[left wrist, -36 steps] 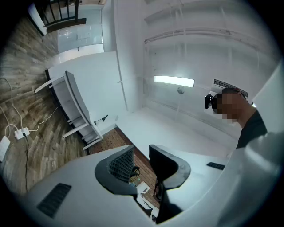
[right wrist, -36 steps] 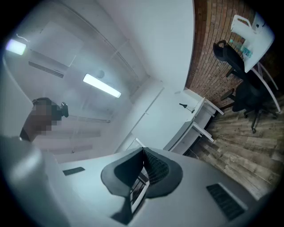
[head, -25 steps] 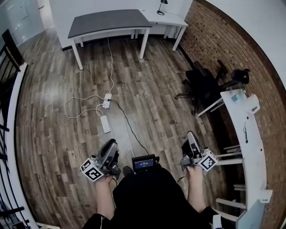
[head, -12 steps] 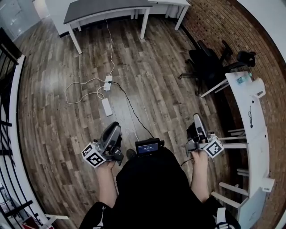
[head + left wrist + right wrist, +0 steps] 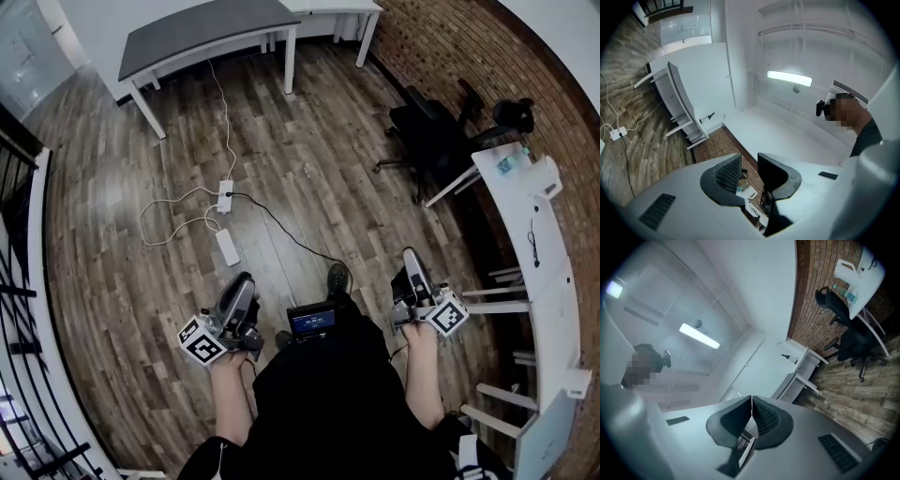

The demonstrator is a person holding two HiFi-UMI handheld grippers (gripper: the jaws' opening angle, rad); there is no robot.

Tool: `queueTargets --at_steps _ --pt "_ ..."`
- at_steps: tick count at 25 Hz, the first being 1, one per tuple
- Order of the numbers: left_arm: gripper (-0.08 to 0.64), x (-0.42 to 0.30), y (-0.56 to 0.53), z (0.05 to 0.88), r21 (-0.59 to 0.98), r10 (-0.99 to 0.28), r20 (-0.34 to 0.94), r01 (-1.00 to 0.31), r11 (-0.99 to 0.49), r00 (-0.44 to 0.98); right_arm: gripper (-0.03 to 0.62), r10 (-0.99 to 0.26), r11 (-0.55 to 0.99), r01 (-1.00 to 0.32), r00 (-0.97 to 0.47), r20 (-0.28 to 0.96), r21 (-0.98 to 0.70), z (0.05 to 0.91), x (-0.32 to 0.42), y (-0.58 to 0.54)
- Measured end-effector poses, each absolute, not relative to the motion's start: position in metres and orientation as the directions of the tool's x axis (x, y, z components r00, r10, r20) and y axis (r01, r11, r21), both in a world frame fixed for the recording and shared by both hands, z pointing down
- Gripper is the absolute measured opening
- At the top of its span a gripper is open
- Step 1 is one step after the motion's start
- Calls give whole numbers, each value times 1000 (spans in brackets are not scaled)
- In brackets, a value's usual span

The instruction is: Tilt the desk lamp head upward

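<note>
You held both grippers low in front of your body, over the wooden floor (image 5: 309,178), well apart from the task's thing. The left gripper (image 5: 242,281) had its fingers (image 5: 729,174) standing apart, with nothing between them. The right gripper (image 5: 410,255) had its fingers (image 5: 766,420) closed flat against each other, gripping nothing. The desk lamp (image 5: 788,357) stood on the white table (image 5: 330,7) at the far end of the room, next to the brick wall (image 5: 450,56). It appeared too small to tell how its head was tilted. A grey table (image 5: 202,28) stood just beside the white table. A power strip (image 5: 225,195) and its cable (image 5: 281,230) lay on the floor between you and the grey table. A black office chair (image 5: 427,131) stood near the brick wall.
</note>
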State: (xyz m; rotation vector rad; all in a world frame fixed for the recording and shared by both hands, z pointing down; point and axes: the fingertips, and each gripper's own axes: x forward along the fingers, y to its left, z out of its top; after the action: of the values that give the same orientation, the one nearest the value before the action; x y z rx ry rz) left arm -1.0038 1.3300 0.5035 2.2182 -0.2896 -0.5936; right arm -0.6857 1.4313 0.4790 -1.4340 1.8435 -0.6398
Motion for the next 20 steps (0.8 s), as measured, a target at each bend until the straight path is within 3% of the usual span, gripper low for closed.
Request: queueTargets --at_steps 13,20 --pt "106 -825 1185 495 735 -360 -206 -100 -671 910 14 -943 326 -542 -131 -305 -774 502 -514 1270" --pt "106 -729 1139 496 733 -316 -192 -79 -675 929 14 -943 326 -569 -144 -299 -755 501 -431 1233"
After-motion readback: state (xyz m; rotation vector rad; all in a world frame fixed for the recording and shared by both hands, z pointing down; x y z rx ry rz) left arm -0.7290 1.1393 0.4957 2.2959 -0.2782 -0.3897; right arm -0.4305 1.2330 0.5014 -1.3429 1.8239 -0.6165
